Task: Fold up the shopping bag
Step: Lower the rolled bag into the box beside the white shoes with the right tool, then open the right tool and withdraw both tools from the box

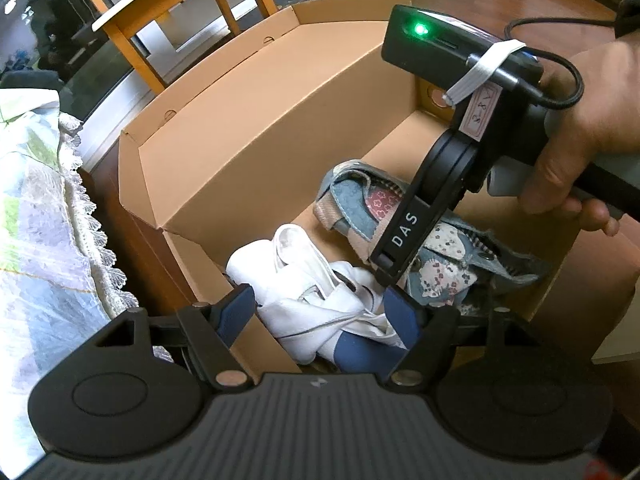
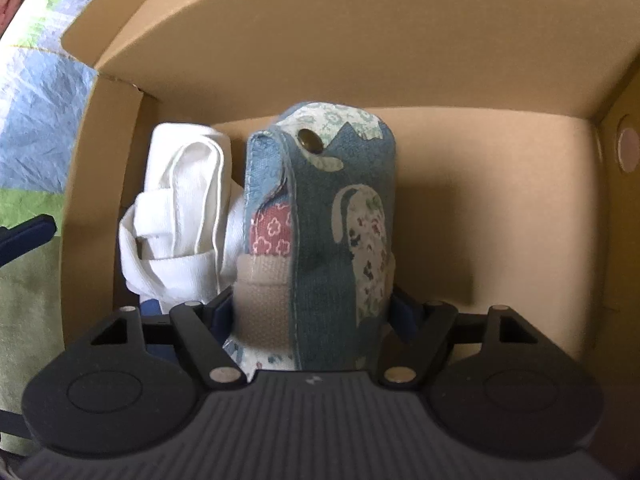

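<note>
Inside the cardboard box [image 2: 360, 32] I see two bags already folded up. The blue bag [image 2: 332, 216] with flowers and a dog shape on it is rolled into a bundle. My right gripper [image 2: 312, 312] is clamped on it, one finger on each side, and holds it standing up in the middle of the box. At 9 o'clock from it, touching its side, sits a white bag [image 2: 180, 216], also folded into a bundle.

In the left view my left gripper [image 1: 320, 316] hangs over the white bag [image 1: 320, 292] at 6 o'clock, with its fingers apart and holding nothing. The blue bag [image 1: 440, 264] is at 3 o'clock from the white one.

I think the folding is done. What is left is to let go of the blue bag and pull both grippers out.

The right tool has white letters that say DAS [image 1: 404, 230]. A small tag [image 1: 480, 108] on it has writing I cannot read.
</note>
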A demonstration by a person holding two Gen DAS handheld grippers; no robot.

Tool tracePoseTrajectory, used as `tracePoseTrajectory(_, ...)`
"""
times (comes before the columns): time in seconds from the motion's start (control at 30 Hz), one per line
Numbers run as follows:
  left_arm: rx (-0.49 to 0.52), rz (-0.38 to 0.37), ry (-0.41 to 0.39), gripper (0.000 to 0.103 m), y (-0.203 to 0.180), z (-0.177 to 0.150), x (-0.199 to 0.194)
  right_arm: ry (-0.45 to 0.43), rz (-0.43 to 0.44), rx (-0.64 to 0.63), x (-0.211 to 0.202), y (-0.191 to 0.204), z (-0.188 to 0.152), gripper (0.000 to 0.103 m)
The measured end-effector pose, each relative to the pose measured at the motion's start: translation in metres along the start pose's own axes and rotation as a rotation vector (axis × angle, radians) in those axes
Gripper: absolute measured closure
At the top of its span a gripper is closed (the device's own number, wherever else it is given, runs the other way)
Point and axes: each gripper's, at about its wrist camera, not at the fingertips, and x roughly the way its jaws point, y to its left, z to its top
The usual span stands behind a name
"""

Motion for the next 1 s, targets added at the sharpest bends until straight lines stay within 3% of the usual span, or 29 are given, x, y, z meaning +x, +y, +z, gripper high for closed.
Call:
tracePoseTrajectory(0.13, -0.001, -0.002, 0.005, 0.03, -0.002, -0.002, 0.0, -0.033, -0.045, -0.034, 0.001, 0.006, 0.0, 0.029)
tracePoseTrajectory(0.47, -0.004, -0.009, 0.001, 0.03, -0.007, -0.002, -0.002, 0.01, -0.015, -0.098, 0.009, 0.013, 0.003, 0.028)
tracePoseTrajectory(0.7, -0.012, -0.027, 0.01, 0.029, -0.008, -0.004, -0.001, -0.007, -0.018, -0.105, 0.005, 0.018, 0.007, 0.014)
tracePoseTrajectory(1.0, -0.023, -0.023, 0.013, 0.029, -0.008, -0.006, -0.002, -0.043, -0.013, -0.112, -0.011, 0.012, 0.008, 0.006)
